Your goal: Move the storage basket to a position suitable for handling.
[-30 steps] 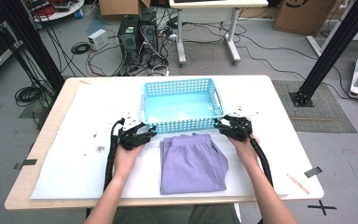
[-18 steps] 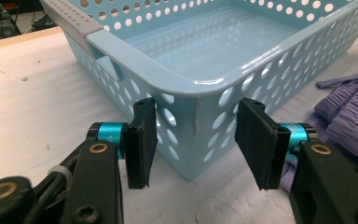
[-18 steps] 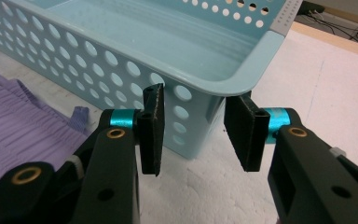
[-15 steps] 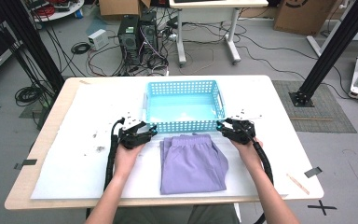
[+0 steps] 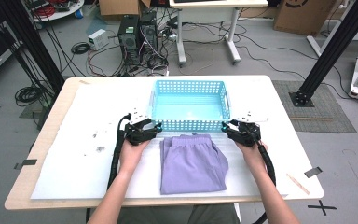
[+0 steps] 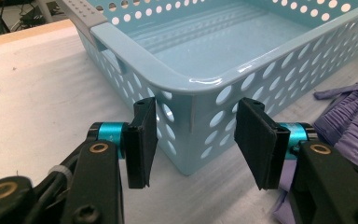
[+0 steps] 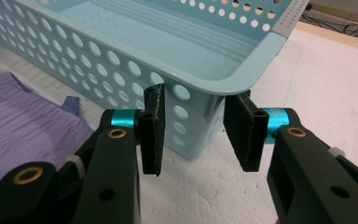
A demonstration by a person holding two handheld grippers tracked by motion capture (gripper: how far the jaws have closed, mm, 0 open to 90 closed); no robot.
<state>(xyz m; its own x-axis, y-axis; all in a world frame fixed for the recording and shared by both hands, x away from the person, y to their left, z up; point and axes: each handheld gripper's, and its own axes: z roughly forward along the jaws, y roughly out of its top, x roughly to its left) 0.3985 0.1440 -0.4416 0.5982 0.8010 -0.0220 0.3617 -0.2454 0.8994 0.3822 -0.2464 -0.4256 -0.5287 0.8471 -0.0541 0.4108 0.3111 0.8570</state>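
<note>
While the folded lilac shorts [image 5: 193,161] lie at lower centre of the desk [image 5: 74,154], both tongs sit at the near corners of the perforated light-blue plastic basket [image 5: 189,106]. The left tongs [image 6: 193,137] gape around a corner; the right tongs [image 7: 193,135], just narrowing, aren't gripping yet. Basket empty, shorts unpacked.
</note>
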